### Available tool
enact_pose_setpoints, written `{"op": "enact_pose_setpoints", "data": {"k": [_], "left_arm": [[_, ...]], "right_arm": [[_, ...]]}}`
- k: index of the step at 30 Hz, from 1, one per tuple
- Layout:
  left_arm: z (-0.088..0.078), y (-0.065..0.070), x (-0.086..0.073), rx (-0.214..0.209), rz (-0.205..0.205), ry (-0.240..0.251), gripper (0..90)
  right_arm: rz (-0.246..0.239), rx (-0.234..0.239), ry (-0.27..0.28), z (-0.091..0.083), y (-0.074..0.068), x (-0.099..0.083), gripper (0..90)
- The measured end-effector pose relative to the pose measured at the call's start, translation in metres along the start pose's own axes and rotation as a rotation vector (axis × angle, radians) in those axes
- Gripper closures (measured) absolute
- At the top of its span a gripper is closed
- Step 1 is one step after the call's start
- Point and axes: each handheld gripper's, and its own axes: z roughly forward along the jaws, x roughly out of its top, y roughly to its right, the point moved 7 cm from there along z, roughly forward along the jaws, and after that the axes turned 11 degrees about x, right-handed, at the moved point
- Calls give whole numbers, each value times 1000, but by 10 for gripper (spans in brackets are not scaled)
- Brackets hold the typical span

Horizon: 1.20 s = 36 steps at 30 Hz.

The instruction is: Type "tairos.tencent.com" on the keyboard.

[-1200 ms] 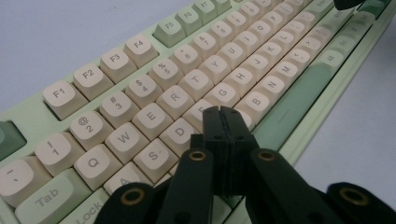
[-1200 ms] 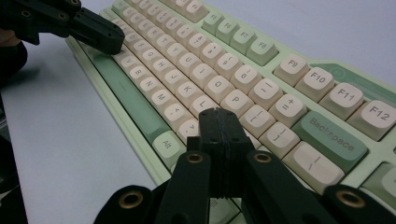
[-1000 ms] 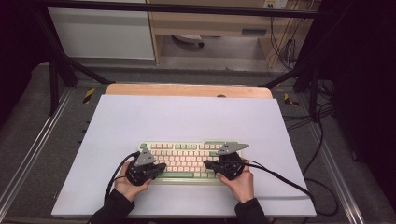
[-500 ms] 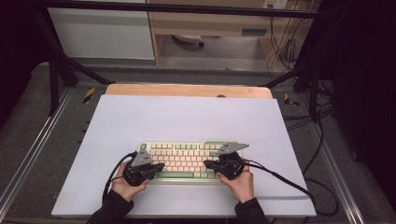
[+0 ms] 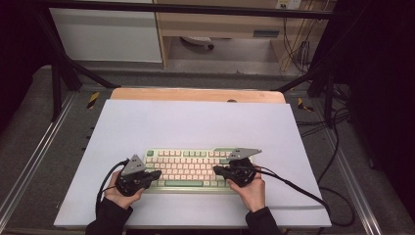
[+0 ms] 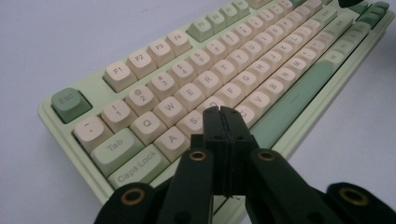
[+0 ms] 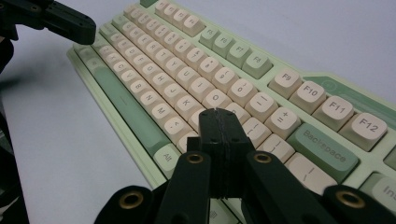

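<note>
Left hand-held gripper (image 6: 223, 112) first: its two black jaws are pressed flat together, nothing between them, and the joined tip hangs over the letter keys just right of the A key (image 6: 172, 141). With the jaws closed into one blunt point, it looks set to poke a single key rather than grab anything, which would explain why it holds nothing.

Right hand-held gripper (image 7: 219, 114), same story: jaws fully together, empty, the tip poised over the keys at the right end of the letter rows, with the green Backspace key (image 7: 323, 148) just beyond it. From this side the left hand-held gripper shows as a dark shape over the far end of the board.

From the high view, each hand takes one end: the left hand (image 5: 120, 193) low at the keyboard's left, the right hand (image 5: 252, 188) at its right. That split reads like a typist's stance, each tip covering its own half.

The keyboard (image 5: 193, 169) itself, pale green with cream keys, lies flat near the front edge of the desk (image 5: 195, 122), square to the person and within easy reach of both tips. The pale sheet under it gives it a level bed, so a press should not tip it. Cables trail off each hand-held gripper toward the desk's edges, clear of the keys.
</note>
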Motion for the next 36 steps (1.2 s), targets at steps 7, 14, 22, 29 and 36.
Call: {"op": "enact_pose_setpoints", "data": {"k": [7, 14, 22, 29, 36], "left_arm": [[-4, -7, -8, 8, -9, -9, 895], [-6, -8, -10, 6, -11, -5, 896], [-5, -11, -11, 10, -19, -6, 896], [-5, -12, -11, 10, -19, -4, 896], [-5, -12, -11, 11, -20, -5, 896]], "right_arm": [[5, 3, -7, 9, 0, 4, 900], [5, 9, -12, 25, -3, 12, 900], [2, -10, -32, 42, 0, 17, 900], [11, -30, -48, 51, 6, 14, 900], [13, -30, -48, 54, 8, 13, 900]]}}
